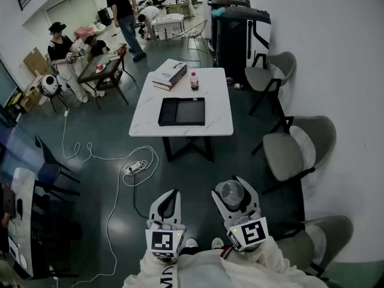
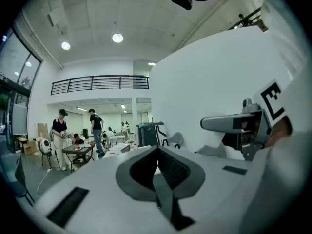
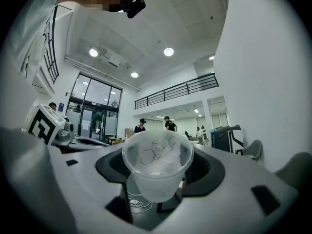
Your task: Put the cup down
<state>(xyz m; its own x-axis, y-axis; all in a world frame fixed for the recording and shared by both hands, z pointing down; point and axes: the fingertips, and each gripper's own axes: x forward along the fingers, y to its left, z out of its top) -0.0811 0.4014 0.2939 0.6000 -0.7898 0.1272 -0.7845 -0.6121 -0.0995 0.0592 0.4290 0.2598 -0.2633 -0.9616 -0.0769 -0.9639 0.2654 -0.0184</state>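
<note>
Cup [image 1: 231,192] of clear plastic sits clamped between the jaws of the right gripper [image 3: 158,172], in the air close to the person. The left gripper [image 1: 173,195] has its jaws pressed together on nothing. Farther ahead stands a white table [image 1: 219,110] bearing a black tray [image 1: 182,111], a box [image 1: 170,74] and a bottle [image 1: 194,80]. A grey chair [image 1: 288,155] stands at the right.

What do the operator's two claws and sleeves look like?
Both the left claw and right claw are white tapered shells with dark grey ribbed inner pads. Each carries a white cube printed with black square markers. Sleeves are off-white fabric. No cables visible.
</note>
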